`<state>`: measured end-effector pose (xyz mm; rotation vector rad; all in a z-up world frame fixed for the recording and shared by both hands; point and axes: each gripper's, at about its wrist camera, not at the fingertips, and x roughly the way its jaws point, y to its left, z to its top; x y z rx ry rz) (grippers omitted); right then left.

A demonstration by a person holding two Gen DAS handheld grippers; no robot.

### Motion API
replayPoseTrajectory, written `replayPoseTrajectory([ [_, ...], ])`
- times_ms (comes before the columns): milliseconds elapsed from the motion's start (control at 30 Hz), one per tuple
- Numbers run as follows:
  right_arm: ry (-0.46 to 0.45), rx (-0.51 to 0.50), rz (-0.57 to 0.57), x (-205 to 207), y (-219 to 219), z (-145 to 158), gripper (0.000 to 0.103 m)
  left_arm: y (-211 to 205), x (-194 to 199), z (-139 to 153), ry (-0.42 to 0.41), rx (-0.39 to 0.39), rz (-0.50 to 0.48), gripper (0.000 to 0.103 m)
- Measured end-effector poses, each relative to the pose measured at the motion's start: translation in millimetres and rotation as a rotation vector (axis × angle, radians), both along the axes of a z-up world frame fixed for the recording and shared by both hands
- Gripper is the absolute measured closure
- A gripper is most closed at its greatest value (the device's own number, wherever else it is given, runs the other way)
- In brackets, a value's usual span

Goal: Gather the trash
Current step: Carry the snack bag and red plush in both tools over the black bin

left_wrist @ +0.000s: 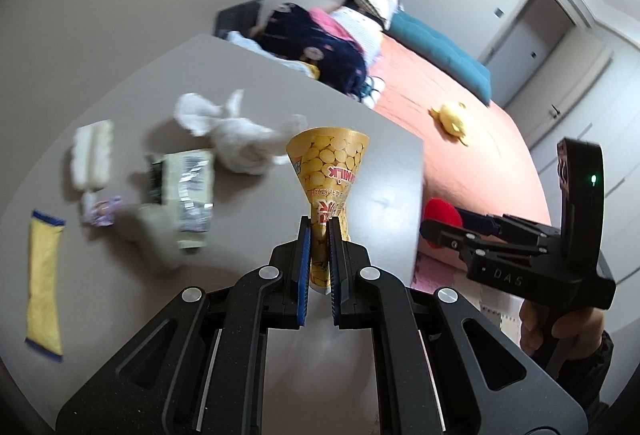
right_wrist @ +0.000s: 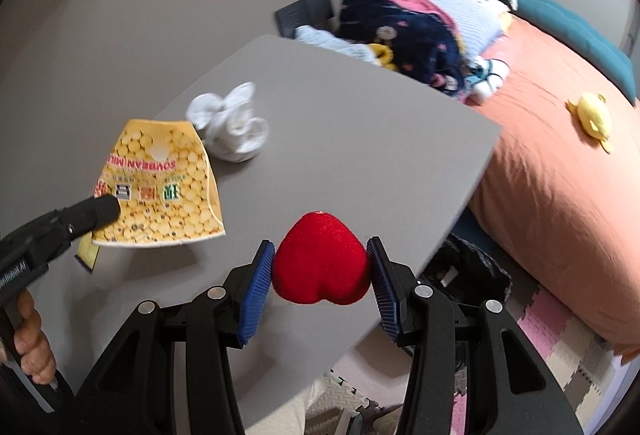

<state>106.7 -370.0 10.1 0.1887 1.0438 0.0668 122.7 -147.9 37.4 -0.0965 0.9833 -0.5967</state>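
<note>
Yellow snack bag point(left_wrist: 328, 171) pinched flat in the left tongs point(left_wrist: 319, 255) above the counter point(left_wrist: 380, 163), red foam fruit point(right_wrist: 320, 259) squeezed in the right tongs point(right_wrist: 320, 267) near the counter's edge, and either could slip loose mid-carry.

On our table point(left_wrist: 120, 83), the tissue point(left_wrist: 236, 135) lies behind the wrappers point(left_wrist: 184, 191); the bed point(left_wrist: 460, 139) stands to its right.

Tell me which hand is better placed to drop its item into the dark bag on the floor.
Probably the right. The right gripper, shut on the red heart, is near the table edge above the dark bag.
</note>
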Motion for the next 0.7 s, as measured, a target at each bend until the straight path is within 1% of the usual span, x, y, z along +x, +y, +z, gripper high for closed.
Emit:
replayPoseTrajectory([
  [367, -0.007, 0.015, -0.143, -22.2, -81.5, 1.0, 0.054, -93.4, -5.0, -15.1, 0.028, 0.028, -0.157, 0.096],
  [700, 0.002, 0.02, -0.252, -44.1, -143.0, -3.6, 0.054, -169.7, -17.1, -25.2, 0.048, 0.049, -0.283, 0.095],
])
